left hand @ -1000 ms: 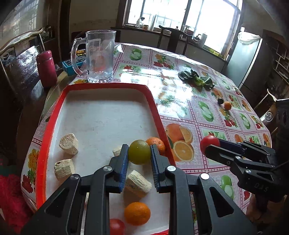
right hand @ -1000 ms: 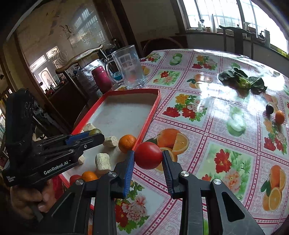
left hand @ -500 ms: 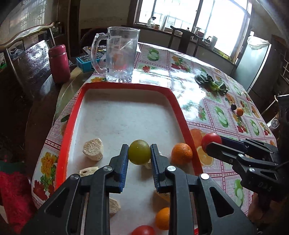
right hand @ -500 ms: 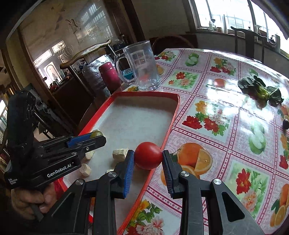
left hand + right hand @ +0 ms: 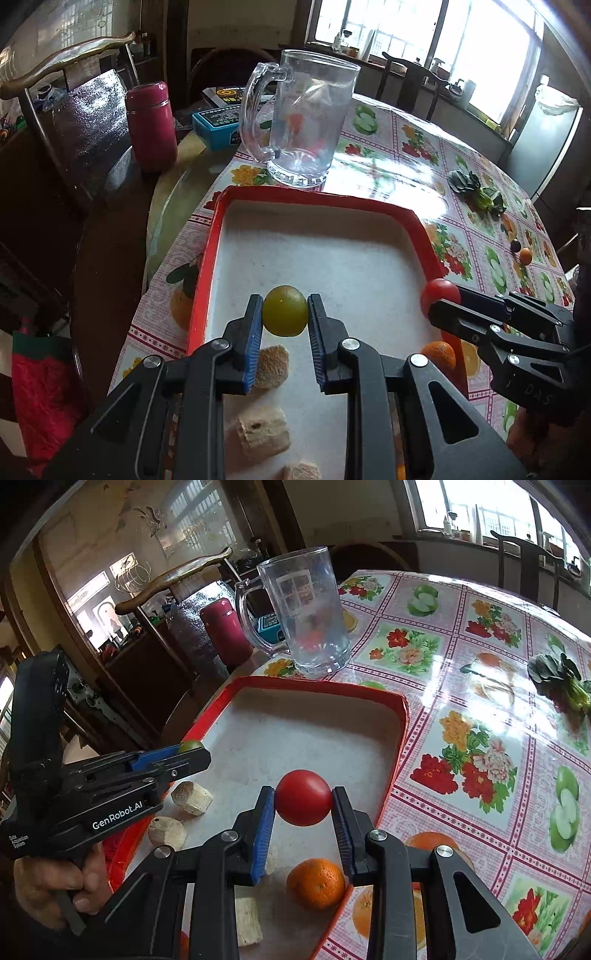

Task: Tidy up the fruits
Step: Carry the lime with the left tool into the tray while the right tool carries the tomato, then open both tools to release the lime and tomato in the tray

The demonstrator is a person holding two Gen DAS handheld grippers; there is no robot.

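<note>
the left gripper [image 5: 284, 320] reaches forward over the red-rimmed tray [image 5: 218, 236], its blue-padded jaws clamped on a smooth yellow-green round fruit [image 5: 284, 311] held above the white tray floor. below and behind those jaws lie pale cut chunks [image 5: 271, 366]. the right gripper [image 5: 303, 814] pinches a glossy red tomato [image 5: 303, 797] (over the tray's right side); an orange [image 5: 316, 884] sits just beneath its jaws. the left tool's side reads "GenRobot.AI". beyond both jaws, past the tray, stands an upright glass mug [image 5: 301, 118].
</note>
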